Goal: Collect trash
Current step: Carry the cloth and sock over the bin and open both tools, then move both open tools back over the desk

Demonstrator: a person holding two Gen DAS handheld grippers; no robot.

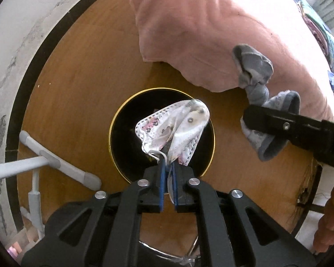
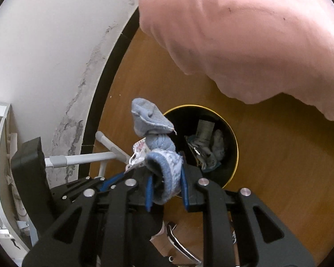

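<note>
Crumpled floral mask [image 1: 173,129] in left fingers [image 1: 161,175], knotted grey sock [image 2: 158,142] in right fingers [image 2: 149,187]

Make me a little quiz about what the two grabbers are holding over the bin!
1. True or false: the left gripper pinches a white patterned face mask.
2. What does the right gripper hold? A) a knotted blue-grey sock B) a banana C) a spoon
3. Fill in: the black bin has a ____ rim.

Key: 1 true; 2 A; 3 gold. The mask hangs over the bin's opening, and wrappers already lie inside.
</note>
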